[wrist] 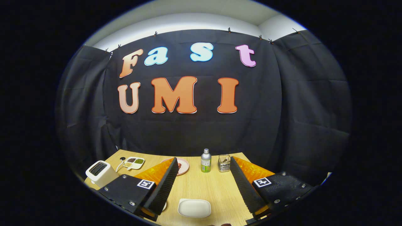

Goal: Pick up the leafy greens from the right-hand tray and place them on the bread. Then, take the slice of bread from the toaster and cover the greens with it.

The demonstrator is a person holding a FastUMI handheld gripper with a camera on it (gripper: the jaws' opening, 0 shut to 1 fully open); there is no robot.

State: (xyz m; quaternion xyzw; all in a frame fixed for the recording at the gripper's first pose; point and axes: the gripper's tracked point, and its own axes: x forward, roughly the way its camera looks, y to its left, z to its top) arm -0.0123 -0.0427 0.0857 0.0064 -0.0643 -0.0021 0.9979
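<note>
- With its jaws spread wide and nothing between them, the gripper [201,185] I am steering hangs above a wooden table [207,188].
- Between the fingers, close in, a white rounded tray [194,207] lies on the wood; what it carries I cannot tell.
- Beyond the left finger, a pink plate [183,165] is half hidden; something dark red sits on it.
- Ahead, between the fingertips, a small bottle [206,160] and a clear glass container [224,163] stand side by side.
- Well off to the left, a white toaster [100,172] stands near a divided dish [134,162] of small foods.
- Neither greens nor bread can be picked out, so I judge only that the gripper is free; any approach calls for locating the greens' tray to the right.
</note>
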